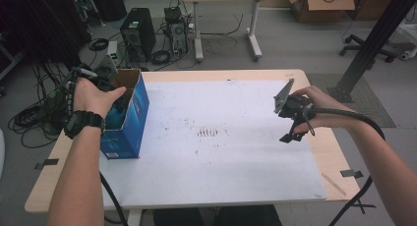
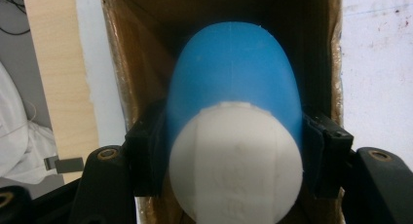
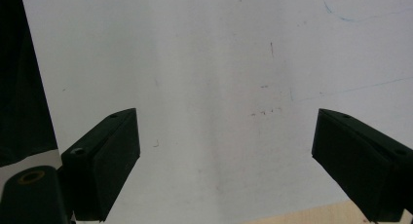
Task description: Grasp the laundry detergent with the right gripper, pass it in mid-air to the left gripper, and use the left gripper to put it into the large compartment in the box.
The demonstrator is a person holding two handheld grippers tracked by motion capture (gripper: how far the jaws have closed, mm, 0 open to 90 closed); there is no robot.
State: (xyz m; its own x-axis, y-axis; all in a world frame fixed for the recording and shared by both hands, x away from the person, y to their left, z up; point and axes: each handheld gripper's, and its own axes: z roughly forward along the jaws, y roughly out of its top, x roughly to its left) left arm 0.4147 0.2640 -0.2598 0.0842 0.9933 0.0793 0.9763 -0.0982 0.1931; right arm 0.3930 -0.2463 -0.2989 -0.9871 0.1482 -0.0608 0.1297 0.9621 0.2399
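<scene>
The left gripper (image 2: 229,151) is clamped on a blue bottle with a white cap (image 2: 234,136), one jaw on each side of the body just behind the cap. The bottle points into the open top of a blue cardboard box (image 1: 129,119), which stands upright at the left edge of the white mat (image 1: 221,137) on the counter (image 1: 324,152). In the high view the left hand (image 1: 93,96) is at the box mouth. In the left gripper view the bottle body lies between the brown inner walls, and the jaws stand close to them.

The right gripper (image 3: 226,156) stands wide open and empty over bare mat, well apart from the box; nothing steadies the box.

Risks from here, as a judgement:
- The box is tall, narrow and unsupported. A sideways push from the bottle or a jaw on a wall could tip it or slide it off the counter edge.
- Clearance is tight. A jaw may catch the box rim.
- An early release could let the bottle drop and jolt the box.

Markings: raised lettering shows on the cap, and a small label on the lower box front; neither is legible.
</scene>
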